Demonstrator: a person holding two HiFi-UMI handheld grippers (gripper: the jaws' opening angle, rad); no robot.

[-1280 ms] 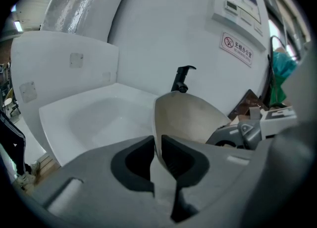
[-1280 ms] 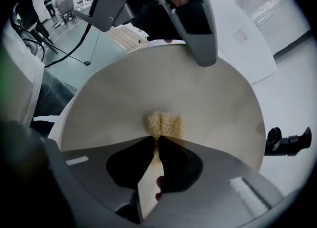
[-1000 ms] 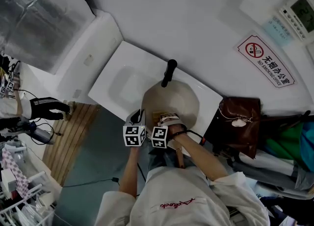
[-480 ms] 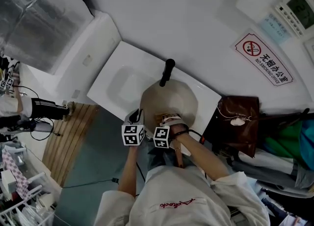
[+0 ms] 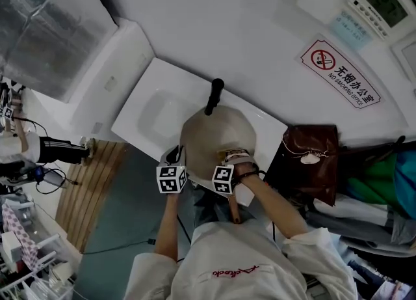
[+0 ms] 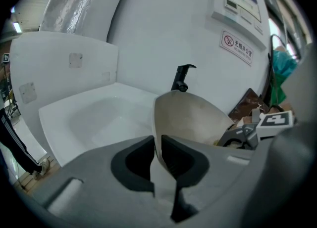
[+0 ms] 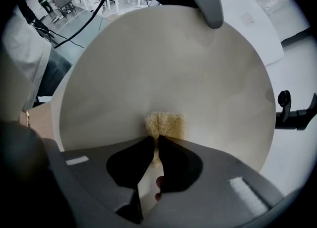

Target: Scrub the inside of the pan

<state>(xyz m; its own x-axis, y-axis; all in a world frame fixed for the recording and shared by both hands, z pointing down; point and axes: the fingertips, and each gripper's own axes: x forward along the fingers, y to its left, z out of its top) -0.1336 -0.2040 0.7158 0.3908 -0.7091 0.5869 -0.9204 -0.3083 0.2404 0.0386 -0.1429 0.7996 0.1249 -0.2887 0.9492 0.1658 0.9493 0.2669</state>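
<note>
The pan [image 5: 218,137], round and pale cream inside, is held tilted over the right part of a white sink [image 5: 151,111], with its open face turned toward the person. The left claw [image 6: 157,152] is closed on the pan's thin near-left rim, which runs up between its two jaws; in the right gripper view the same claw shows as a grey finger hooked over the pan's top edge. The right claw [image 7: 156,157] is clamped on a small yellowish scrub pad [image 7: 164,124], and the pad is pressed against the low middle of the pan's inner surface. In the head view both marker cubes sit side by side at the pan's near edge, the left claw [image 5: 175,159] just left of the right claw [image 5: 231,158]. A black faucet [image 5: 213,95] stands just past the pan's far rim, close to it, with its spout bending over the basin. The sink's shallow bowl lies bare to the left of the pan. To the right of the sink, near the pan, sits a brown bag [image 5: 309,162]. On the white wall beyond hang a no-smoking sign [image 5: 339,73] and, farther right, a control panel [image 5: 376,0] with a small screen. A silvery foil duct [image 5: 45,25] fills the far left, and a strip of wooden slats [image 5: 81,188] lies on the floor to the near left.
</note>
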